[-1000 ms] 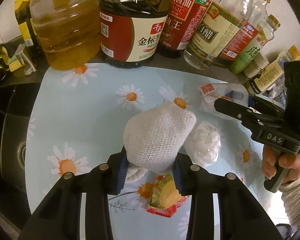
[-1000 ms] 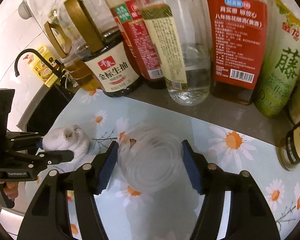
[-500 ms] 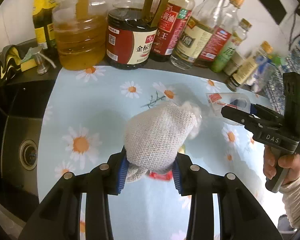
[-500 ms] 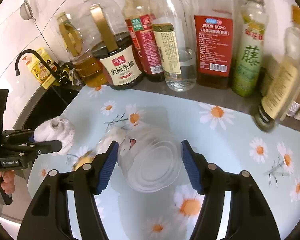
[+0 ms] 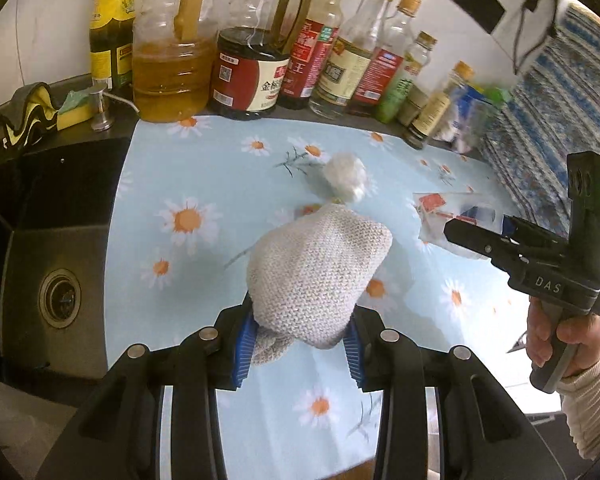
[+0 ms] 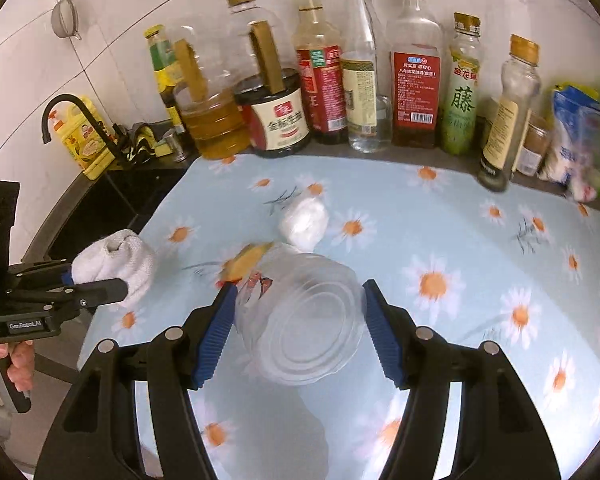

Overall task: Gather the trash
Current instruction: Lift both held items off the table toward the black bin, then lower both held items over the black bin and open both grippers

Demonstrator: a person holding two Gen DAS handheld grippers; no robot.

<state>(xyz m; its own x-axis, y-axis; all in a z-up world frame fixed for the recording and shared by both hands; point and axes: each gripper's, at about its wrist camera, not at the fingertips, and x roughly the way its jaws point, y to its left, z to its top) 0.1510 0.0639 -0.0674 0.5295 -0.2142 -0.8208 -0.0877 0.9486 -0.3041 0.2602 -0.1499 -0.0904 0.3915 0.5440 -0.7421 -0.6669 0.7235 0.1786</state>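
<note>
Cloth: a white knitted wad (image 5: pixel 318 276), pinched between the blue pads of the left gripper (image 5: pixel 298 346); it bulges up and forward past the fingertips, clear of the mat.
Left gripper: clamped tight on the cloth, tilted down over the mat; in the right wrist view it shows at the left edge (image 6: pixel 94 284) with the cloth (image 6: pixel 116 266) sticking out of its tip.
Cup: a clear plastic cup (image 6: pixel 304 316) with a wrapper bunched at its far end, held sideways between the right gripper's pads, its ringed bottom facing the camera.
Right gripper: (image 6: pixel 298 330) closed on the cup, jaws standing fairly wide around it; in the left wrist view it shows to the right (image 5: pixel 476 236), gripped by a hand (image 5: pixel 560 336) in a ribbed sleeve.
Tissue: a crumpled white ball (image 6: pixel 304 220) lying on the mat, just ahead of both grippers.
Mat: pale blue with daisies (image 6: pixel 460 232), under both grippers.
Bottles: a row of oil and sauce bottles (image 6: pixel 328 68) along the wall, well ahead of the grippers.
Sink: dark basin with drain (image 5: pixel 58 298), left of the left gripper.
</note>
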